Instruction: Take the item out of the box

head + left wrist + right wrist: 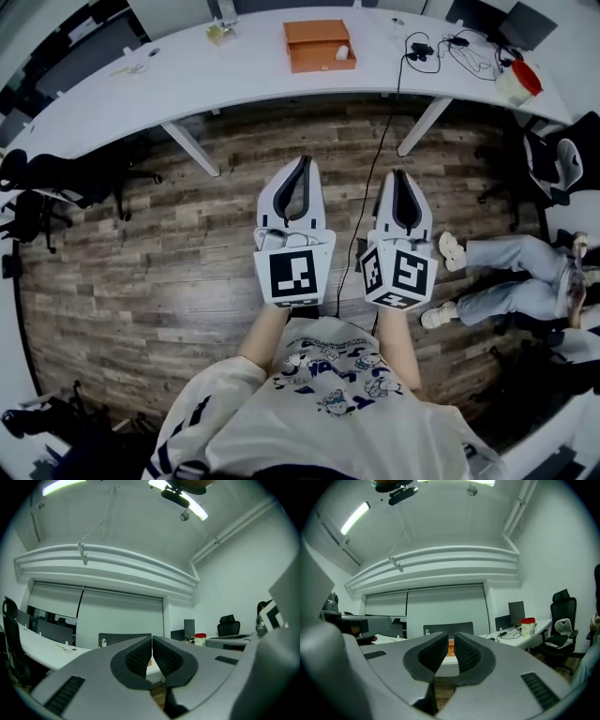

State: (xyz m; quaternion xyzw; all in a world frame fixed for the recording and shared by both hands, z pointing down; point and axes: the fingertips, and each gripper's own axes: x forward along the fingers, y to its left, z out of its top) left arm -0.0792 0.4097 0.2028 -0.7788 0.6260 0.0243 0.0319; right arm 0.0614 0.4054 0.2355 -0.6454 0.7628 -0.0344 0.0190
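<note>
At bottom centre of the head view, two forearms hold the grippers side by side over the wooden floor [141,253]. Left gripper [301,169]: jaws pressed together, nothing between them. Right gripper [401,178]: jaws a thin slit apart, nothing in it. Both point toward the white tabletop [187,75] that curves across the top of the frame, and are well apart from it. Orange box [314,42] lies at top centre of that tabletop, with a small white object [342,53] on its right part.

Box [319,44] matt orange cardboard; table [187,80] smooth white; floor [141,253] grained wood planks; fingers [140,658] ribbed matt black.
</note>
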